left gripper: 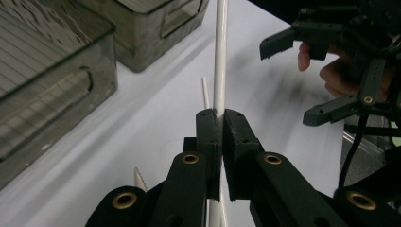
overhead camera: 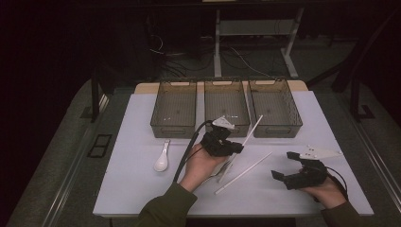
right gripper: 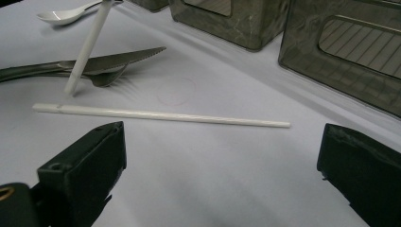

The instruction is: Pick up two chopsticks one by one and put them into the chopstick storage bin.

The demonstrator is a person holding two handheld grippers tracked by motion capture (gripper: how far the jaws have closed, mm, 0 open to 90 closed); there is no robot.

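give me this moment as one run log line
left gripper: shut on white chopstick, tilted | right gripper: open | second chopstick: flat on table

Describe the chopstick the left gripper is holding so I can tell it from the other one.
Start at the middle bin of the three smoky bins at the table's far edge. Just in front of it the left gripper is shut on a white chopstick, which slants up toward that bin. The other chopstick lies flat on the white tabletop, ungripped.

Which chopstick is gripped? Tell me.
The tilted chopstick, clamped in the left gripper and pointing toward the bins. The other chopstick lies flat on the table, untouched.
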